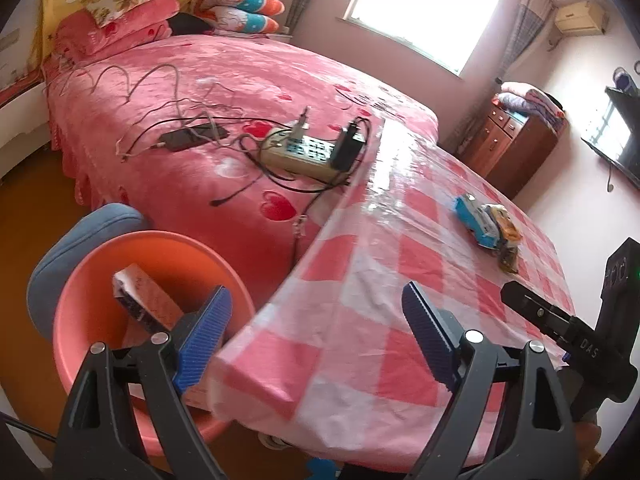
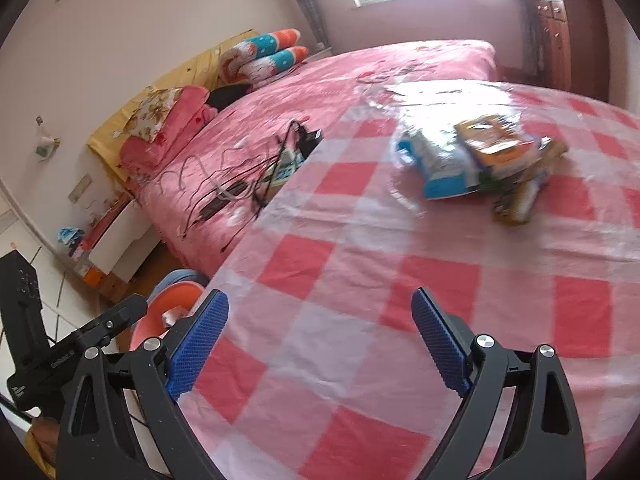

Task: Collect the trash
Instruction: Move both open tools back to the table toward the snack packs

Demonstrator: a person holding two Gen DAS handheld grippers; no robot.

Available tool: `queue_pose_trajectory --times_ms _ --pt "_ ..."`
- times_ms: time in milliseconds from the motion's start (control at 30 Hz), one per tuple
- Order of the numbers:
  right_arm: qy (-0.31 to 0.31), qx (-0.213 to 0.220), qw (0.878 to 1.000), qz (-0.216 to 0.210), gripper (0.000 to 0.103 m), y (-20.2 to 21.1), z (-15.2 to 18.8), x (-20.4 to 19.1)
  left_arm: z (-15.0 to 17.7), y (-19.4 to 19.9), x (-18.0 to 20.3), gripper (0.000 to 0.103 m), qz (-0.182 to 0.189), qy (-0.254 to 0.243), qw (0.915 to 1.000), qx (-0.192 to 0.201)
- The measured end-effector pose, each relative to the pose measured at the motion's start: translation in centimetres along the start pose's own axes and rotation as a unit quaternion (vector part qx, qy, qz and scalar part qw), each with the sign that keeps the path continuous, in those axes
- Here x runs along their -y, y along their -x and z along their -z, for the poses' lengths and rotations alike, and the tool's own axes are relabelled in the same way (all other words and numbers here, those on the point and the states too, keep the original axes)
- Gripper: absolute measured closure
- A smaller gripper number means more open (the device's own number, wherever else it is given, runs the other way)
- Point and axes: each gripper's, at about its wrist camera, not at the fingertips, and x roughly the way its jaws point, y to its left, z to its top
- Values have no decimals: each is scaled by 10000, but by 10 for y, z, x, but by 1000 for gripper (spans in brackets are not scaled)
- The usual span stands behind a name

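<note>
A pile of snack wrappers lies on the pink checked table: a blue and white packet (image 2: 440, 168) (image 1: 478, 220), an orange packet (image 2: 496, 144) (image 1: 506, 224) and a dark yellow wrapper (image 2: 520, 196) (image 1: 508, 258). An orange basin (image 1: 100, 320) (image 2: 176, 304) sits on a blue stool beside the table's left edge and holds a crumpled pink box (image 1: 144, 300). My left gripper (image 1: 316, 336) is open and empty, over the table's near corner next to the basin. My right gripper (image 2: 320, 336) is open and empty above the table, well short of the wrappers.
The table (image 2: 360, 280) has a glossy plastic cover. Behind it is a pink bed (image 1: 200, 80) with a power strip (image 1: 304, 152), a phone (image 1: 184, 138) and tangled cables. A wooden cabinet (image 1: 512, 144) stands at the back right. The blue stool (image 1: 72, 248) is under the basin.
</note>
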Motion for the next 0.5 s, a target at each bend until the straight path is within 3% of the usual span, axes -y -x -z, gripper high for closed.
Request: queue_pose_trajectory --times_ms 500 --pt "36 525 9975 477 11 35 -7 34 -1 -12 61 16 228 -408 9988 -133"
